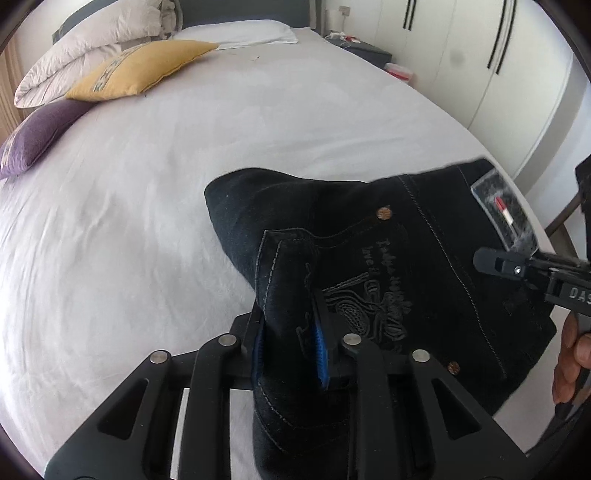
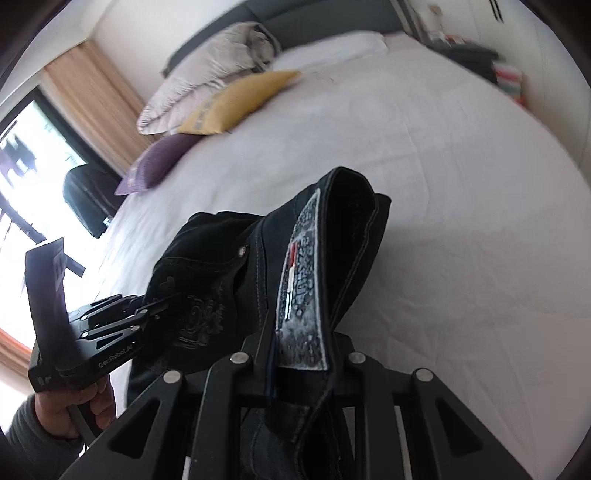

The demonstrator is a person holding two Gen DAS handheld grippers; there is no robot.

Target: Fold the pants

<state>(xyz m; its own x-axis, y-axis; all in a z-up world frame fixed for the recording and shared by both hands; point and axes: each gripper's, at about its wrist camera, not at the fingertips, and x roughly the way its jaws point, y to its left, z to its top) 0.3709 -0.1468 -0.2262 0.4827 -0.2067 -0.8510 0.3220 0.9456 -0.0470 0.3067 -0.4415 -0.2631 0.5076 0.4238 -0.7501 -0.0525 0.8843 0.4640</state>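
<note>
The black jeans (image 1: 399,258) hang bunched above the white bed (image 1: 184,166), held up at the waist between both grippers. My left gripper (image 1: 290,317) is shut on a fold of denim beside the embroidered back pocket (image 1: 369,302), with a blue pad (image 1: 320,350) showing against the cloth. My right gripper (image 2: 301,336) is shut on the waistband at the grey brand patch (image 2: 299,280). The right gripper (image 1: 484,260) also reaches in from the right edge of the left wrist view. In the right wrist view the left gripper (image 2: 166,302) clamps the pocket side of the jeans (image 2: 207,258).
A yellow cushion (image 1: 140,70), a purple cushion (image 1: 40,133), a folded duvet (image 1: 88,48) and a white pillow (image 1: 236,33) lie at the head of the bed. White wardrobe doors (image 1: 498,74) stand to the right. A window (image 2: 22,147) and a curtain (image 2: 96,96) are on the left.
</note>
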